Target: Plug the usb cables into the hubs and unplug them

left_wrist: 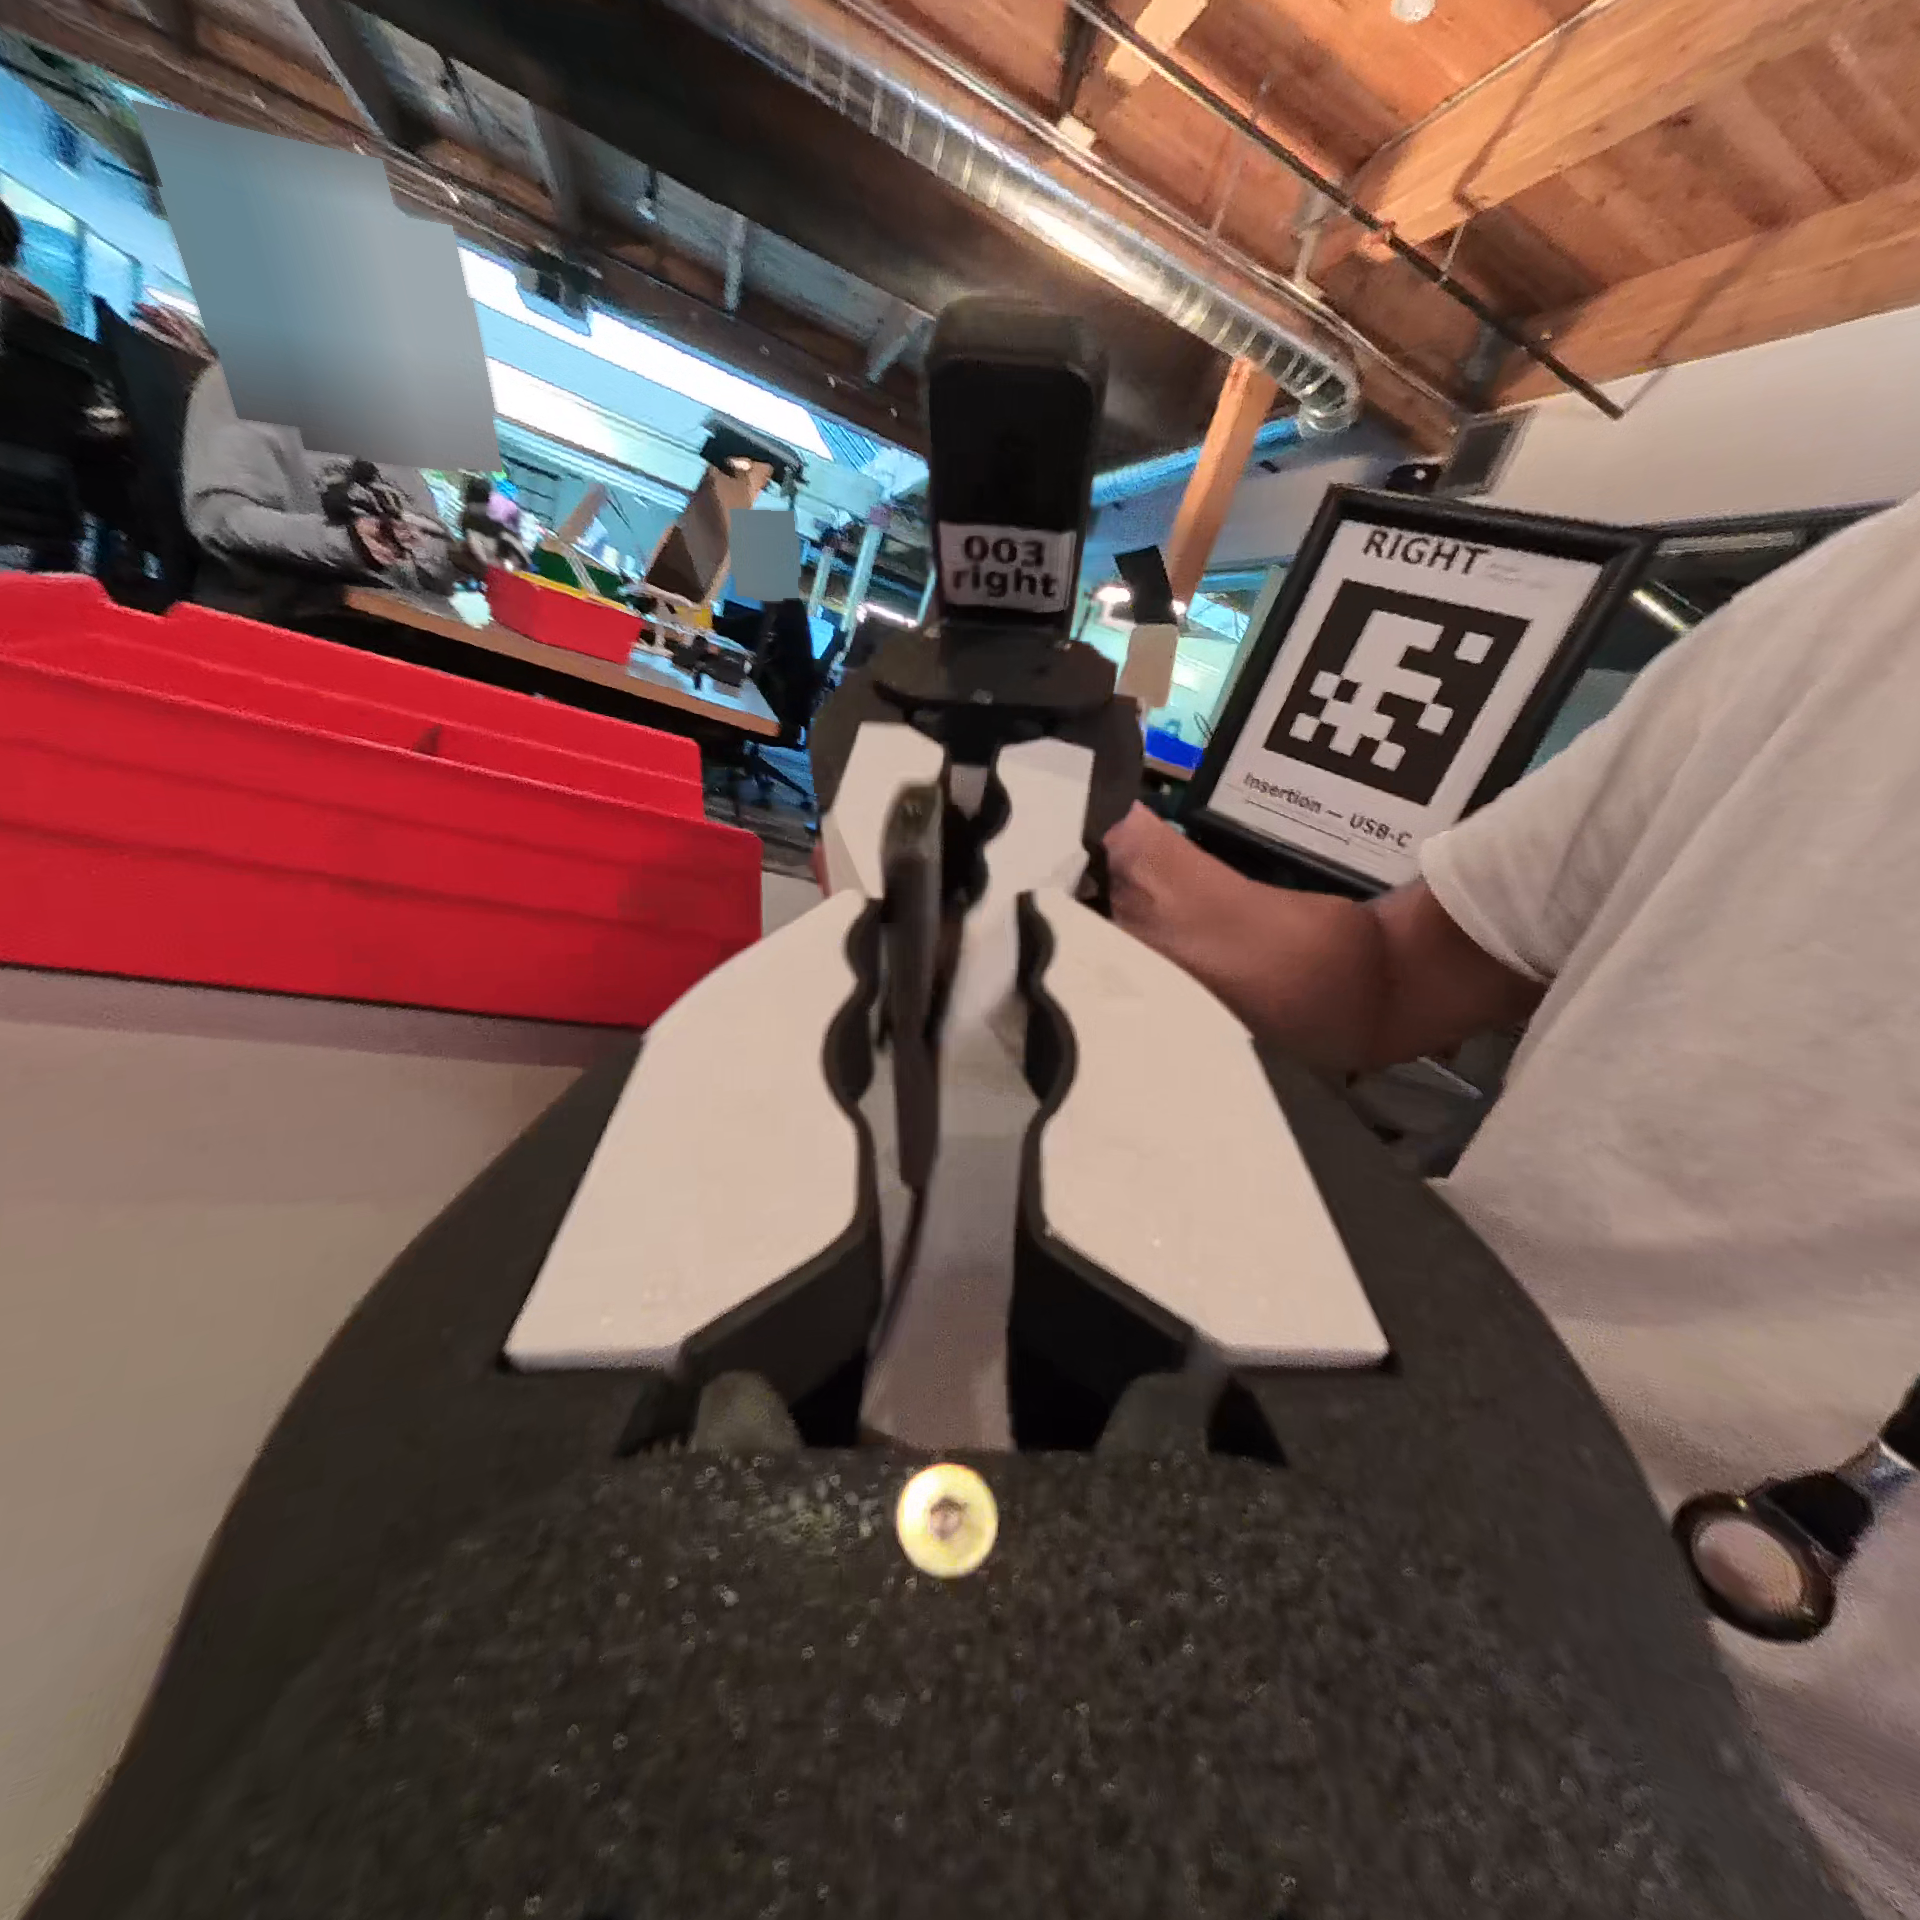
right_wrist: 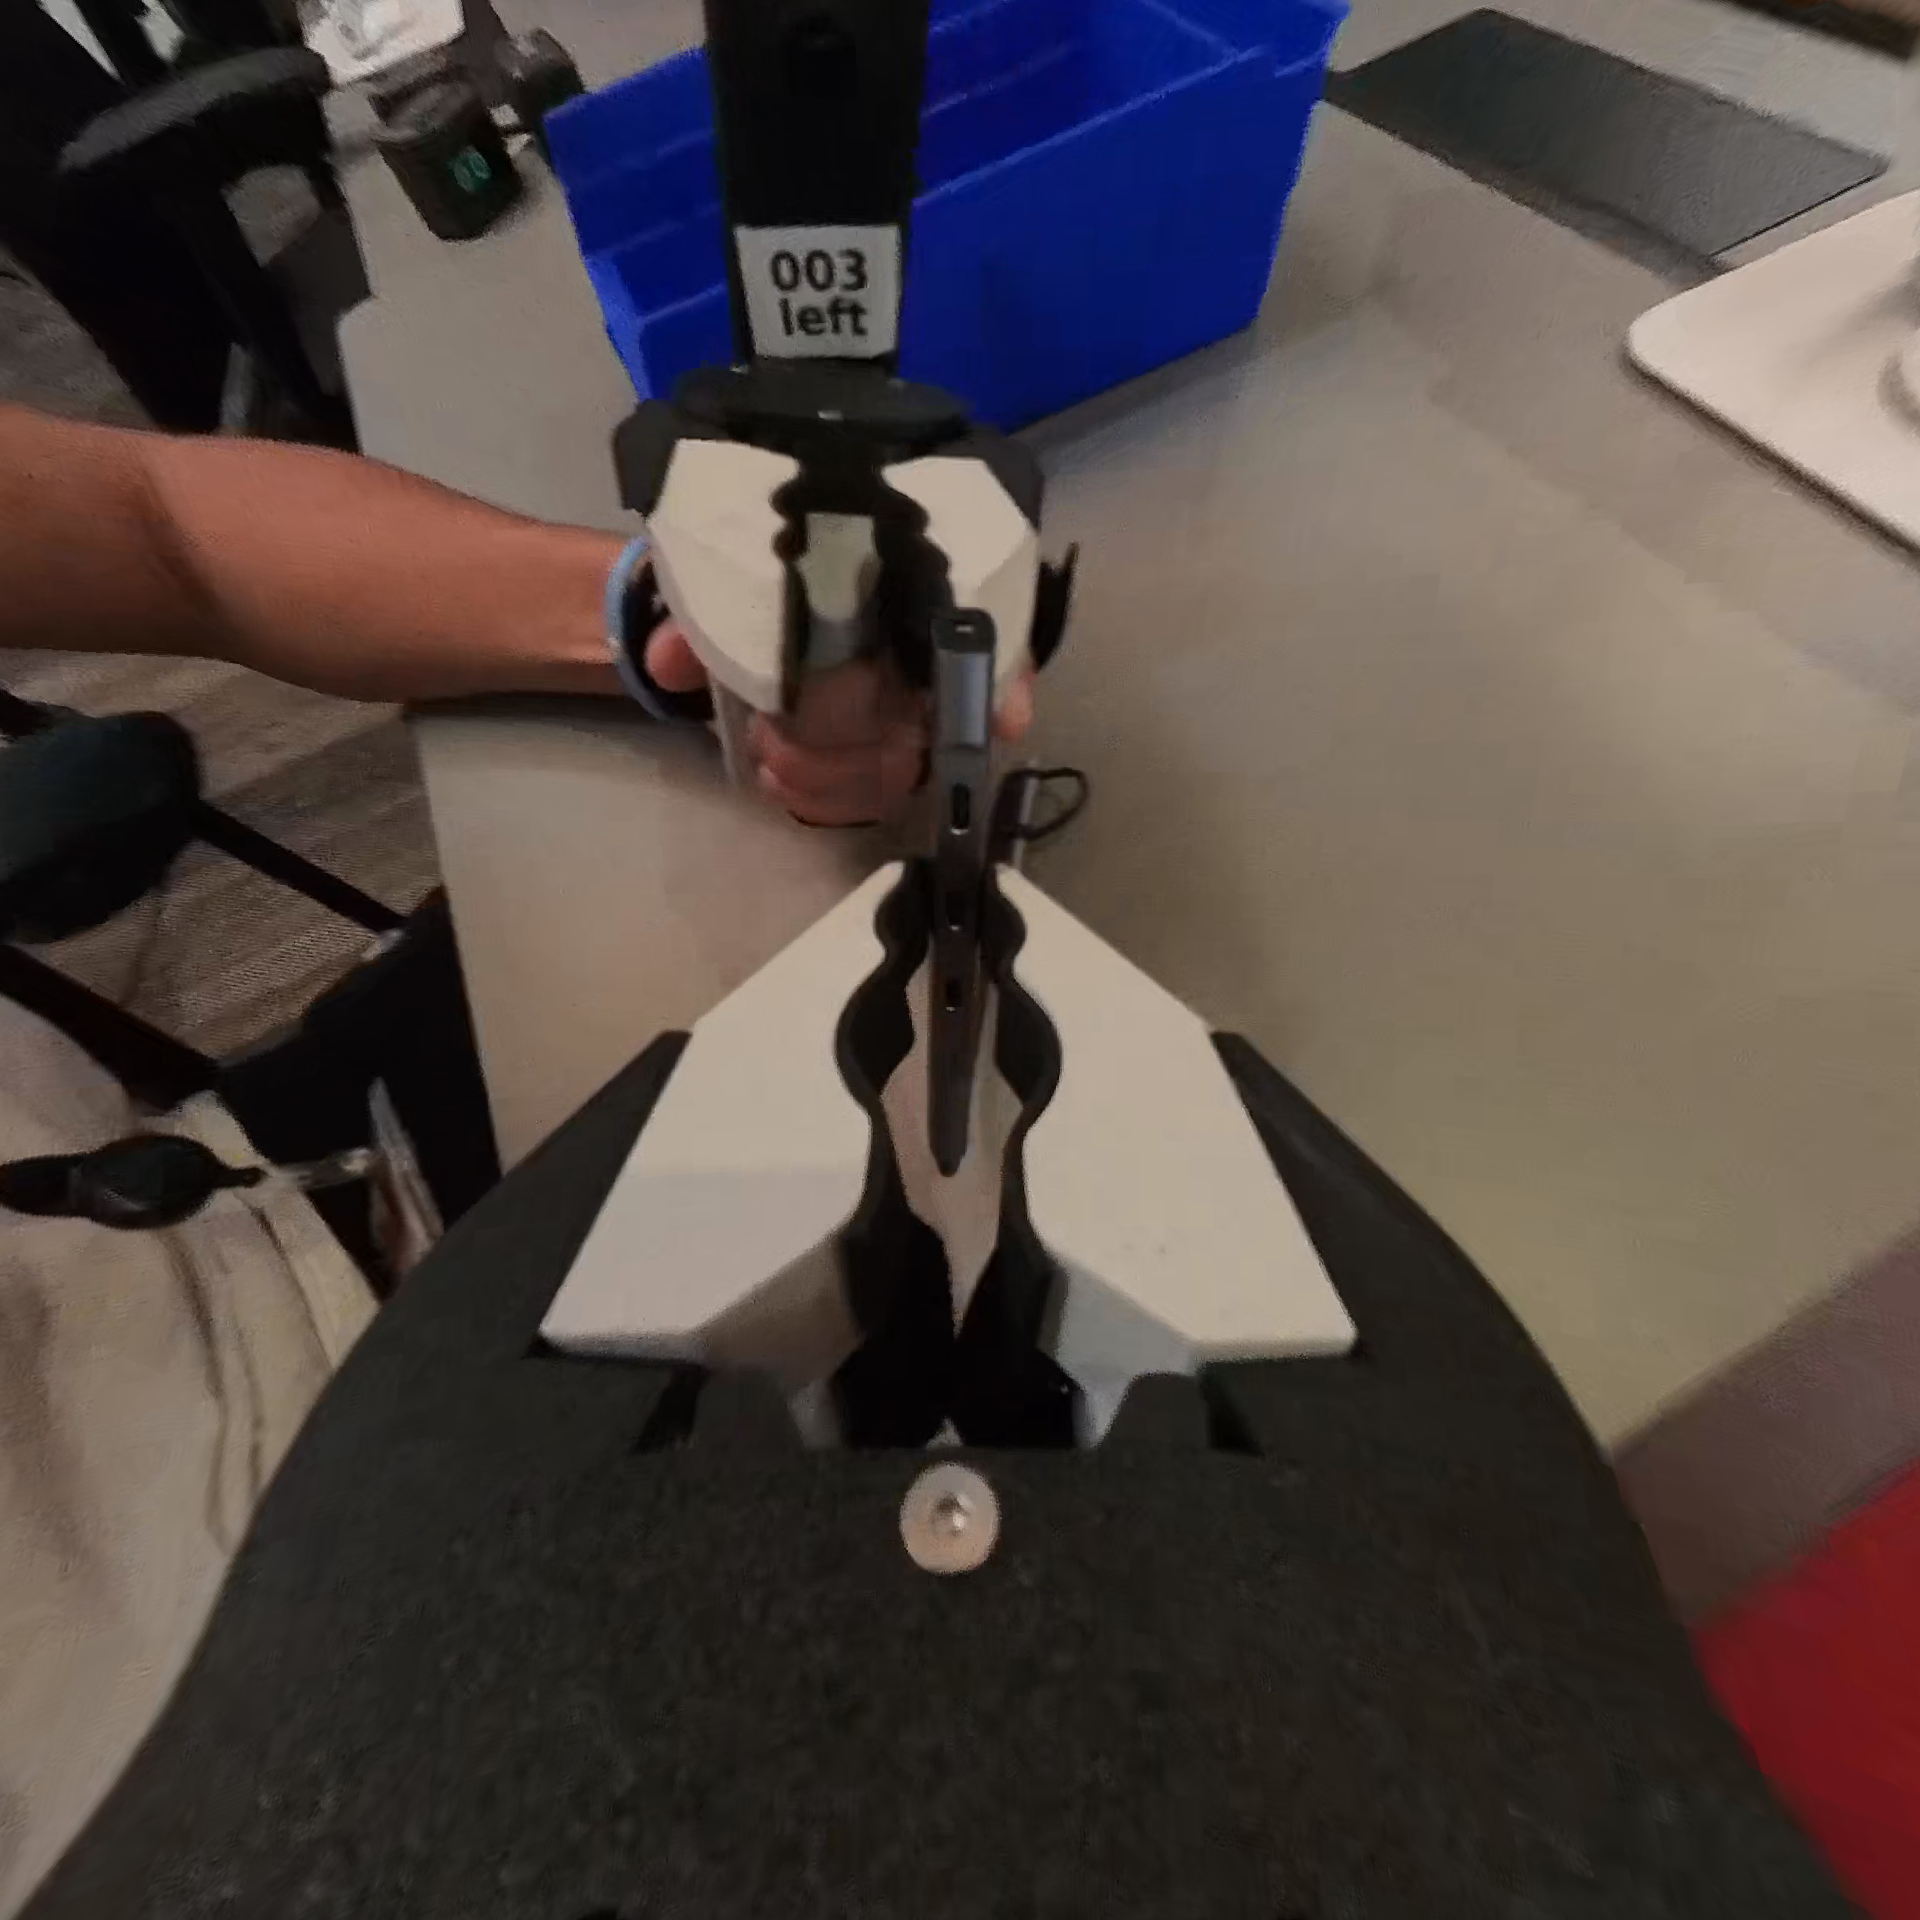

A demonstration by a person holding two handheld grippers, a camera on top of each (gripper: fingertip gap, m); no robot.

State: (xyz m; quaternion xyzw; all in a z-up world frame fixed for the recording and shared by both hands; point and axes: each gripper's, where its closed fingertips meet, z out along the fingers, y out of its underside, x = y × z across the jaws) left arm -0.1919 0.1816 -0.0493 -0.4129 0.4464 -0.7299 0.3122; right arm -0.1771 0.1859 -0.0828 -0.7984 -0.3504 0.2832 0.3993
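Two grippers faced each other nose to nose above the pale grey table (right_wrist: 1455, 779). In the right wrist view we saw the right gripper (right_wrist: 951, 914) closed on a slim dark-grey hub (right_wrist: 961, 894), which stood on edge between its white fingers (right_wrist: 1122, 1122) with small ports showing along its upper edge and its far end reaching out toward the other tool. A thin black cable (right_wrist: 1049, 800) looped just beside that hub, over the table; we could not tell where it ended. Opposite, the left gripper (right_wrist: 831, 613) showed a grey piece between its white fingers; whether they pinched it or merely flanked it we could not tell. A hand (right_wrist: 842, 748) held that tool from below, and a blue bin (right_wrist: 1039, 208) stood behind it on the table. From the left wrist view, the left gripper (left_wrist: 940, 914) had its fingers (left_wrist: 727, 1122) set narrowly apart, with the same dark hub (left_wrist: 914, 987) running edge-on through the gap; contact there was blurred. Beyond it the right gripper (left_wrist: 961, 821) pointed back at us, with a red bin (left_wrist: 364, 810) to one side and a framed marker sign (left_wrist: 1392, 696) to the other.
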